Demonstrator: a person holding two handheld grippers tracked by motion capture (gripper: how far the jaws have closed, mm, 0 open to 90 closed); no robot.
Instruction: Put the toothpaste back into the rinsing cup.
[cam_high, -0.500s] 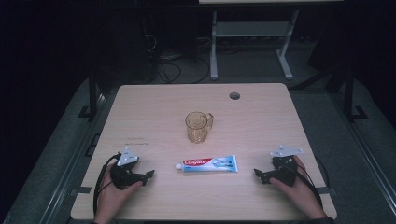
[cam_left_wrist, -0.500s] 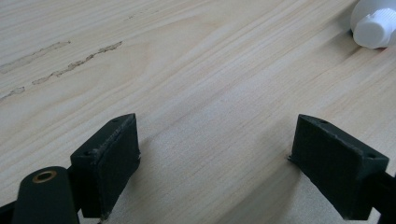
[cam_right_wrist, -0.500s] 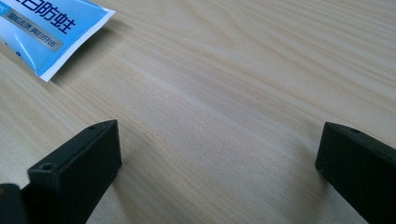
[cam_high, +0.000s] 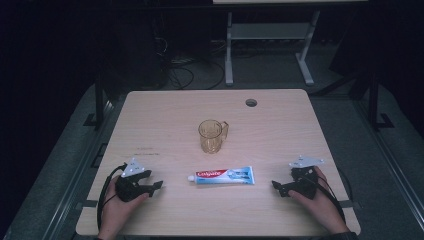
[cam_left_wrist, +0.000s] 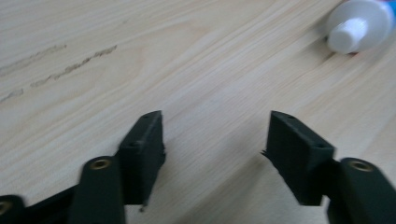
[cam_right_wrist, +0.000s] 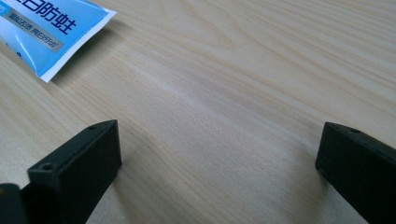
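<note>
The toothpaste tube (cam_high: 221, 175) lies flat near your table edge, cap toward your left gripper (cam_high: 156, 185), crimped end toward your right gripper (cam_high: 276, 187). It sits between them, apart from both. Both jaws gape with nothing between them, the right wider. Behind stands the amber cup (cam_high: 212, 135)

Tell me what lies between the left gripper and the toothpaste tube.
Only bare table: high view shows nothing between left gripper and toothpaste tube.

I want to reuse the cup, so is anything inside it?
The amber see-through cup looks empty from above, with only the table showing through; its very bottom is too small to check.
</note>
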